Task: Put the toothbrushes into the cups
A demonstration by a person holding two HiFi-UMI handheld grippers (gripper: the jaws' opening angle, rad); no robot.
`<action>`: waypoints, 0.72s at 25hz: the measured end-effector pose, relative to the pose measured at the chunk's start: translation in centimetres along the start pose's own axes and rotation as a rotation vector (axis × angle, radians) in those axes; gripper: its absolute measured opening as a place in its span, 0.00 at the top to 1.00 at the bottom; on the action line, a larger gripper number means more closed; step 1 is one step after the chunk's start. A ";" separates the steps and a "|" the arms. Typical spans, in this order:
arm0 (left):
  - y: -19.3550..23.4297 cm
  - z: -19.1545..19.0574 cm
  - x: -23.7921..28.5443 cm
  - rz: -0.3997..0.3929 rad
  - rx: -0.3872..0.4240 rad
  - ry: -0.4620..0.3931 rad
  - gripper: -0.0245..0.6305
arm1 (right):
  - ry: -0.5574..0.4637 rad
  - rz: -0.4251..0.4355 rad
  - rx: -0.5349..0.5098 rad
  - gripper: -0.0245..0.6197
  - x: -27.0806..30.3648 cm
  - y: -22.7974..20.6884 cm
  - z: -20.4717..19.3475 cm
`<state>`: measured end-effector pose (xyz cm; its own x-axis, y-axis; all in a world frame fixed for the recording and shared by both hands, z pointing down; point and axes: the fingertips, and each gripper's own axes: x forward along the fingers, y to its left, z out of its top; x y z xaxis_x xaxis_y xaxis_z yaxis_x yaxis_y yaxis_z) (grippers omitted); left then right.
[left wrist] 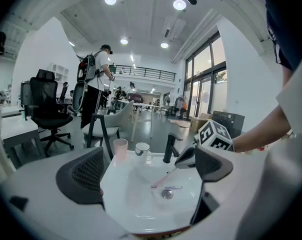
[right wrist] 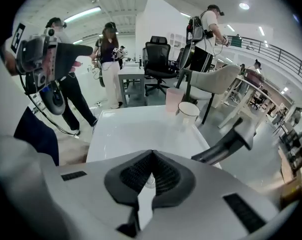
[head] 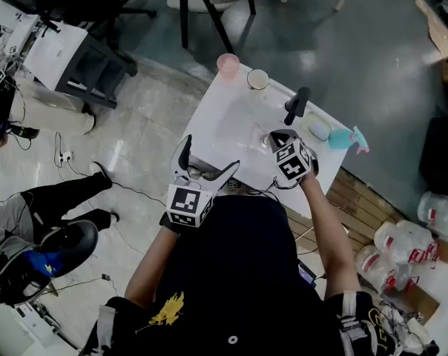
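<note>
Two toothbrushes, two cups, two tools.

Head view. Judged step: bringing the first toothbrush out of the basin of the white counter [head: 213,110] to the cups.
- To do it well: keep the brush clear of the black tap [head: 297,105].
- Stand the handle near upright over the pink plastic cup [head: 228,65] or the white round cup [head: 258,78], both at the counter's far edge.
- Lower it well inside before letting go, as a light cup may tip.
- The left tool [head: 207,165] waits at the near edge.
- The right tool [head: 273,141] points steeply into the basin.

Left gripper view.
- Left tool [left wrist: 150,169]: jaws wide apart, nothing between them, touching nothing.
- The slim pink toothbrush [left wrist: 163,180] slants from the right tool's tip [left wrist: 184,160] toward the basin floor.
- A pale purple toothbrush [left wrist: 172,187] lies flat just beside the drain, unheld.

Right gripper view.
- Right tool [right wrist: 151,159]: jaws pressed together, pinching the pink toothbrush's thin handle, of which little shows here.
- Both cups stand well ahead.
</note>
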<state>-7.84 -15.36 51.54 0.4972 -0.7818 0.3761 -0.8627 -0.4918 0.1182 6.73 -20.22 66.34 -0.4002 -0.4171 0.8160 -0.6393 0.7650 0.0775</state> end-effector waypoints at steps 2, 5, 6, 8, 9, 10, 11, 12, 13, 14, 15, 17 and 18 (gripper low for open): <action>-0.1 -0.1 0.1 -0.003 -0.001 -0.002 0.08 | -0.014 0.006 -0.010 0.94 -0.9 0.0 0.9; -0.2 -0.2 0.3 -0.006 0.000 -0.007 0.08 | -0.031 0.011 -0.021 0.94 -2.3 -0.3 2.0; -0.2 -0.2 0.3 -0.007 0.000 -0.010 0.08 | -0.037 0.012 -0.023 0.94 -2.8 -0.3 2.5; -0.1 -0.2 0.3 -0.007 0.000 -0.019 0.08 | -0.055 0.017 -0.021 0.94 -3.7 -0.2 3.6; 0.1 -0.1 0.2 -0.007 0.000 -0.023 0.08 | -0.066 0.020 -0.020 0.94 -4.2 -0.1 4.4; 0.2 -0.1 0.2 -0.005 -0.002 -0.026 0.08 | -0.076 0.021 -0.023 0.94 -4.6 0.0 5.1; 0.4 0.0 0.1 -0.002 -0.004 -0.030 0.08 | -0.085 0.019 -0.031 0.94 -5.1 0.0 5.8; 0.5 0.0 0.1 0.003 -0.006 -0.034 0.08 | -0.092 0.017 -0.042 0.94 -5.4 -0.1 6.3; 0.6 0.1 0.1 0.010 -0.009 -0.038 0.08 | -0.096 0.015 -0.054 0.94 -5.6 -0.2 6.8; 0.7 0.1 0.1 0.015 -0.010 -0.040 0.08 | -0.099 0.014 -0.065 0.94 -5.7 -0.3 7.2; 0.7 0.1 0.2 0.016 -0.011 -0.043 0.08 | -0.101 0.014 -0.074 0.94 -5.8 -0.4 7.5; 0.8 0.1 0.2 0.012 -0.012 -0.051 0.08 | -0.104 0.013 -0.087 0.94 -6.0 -0.6 8.2; 0.8 0.2 0.1 0.012 -0.013 -0.055 0.08 | -0.107 0.013 -0.095 0.94 -6.0 -0.6 8.7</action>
<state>-8.48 -15.92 51.52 0.4905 -0.8079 0.3267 -0.8698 -0.4772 0.1257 3.84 -22.42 56.40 -0.4789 -0.4525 0.7523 -0.5705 0.8117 0.1251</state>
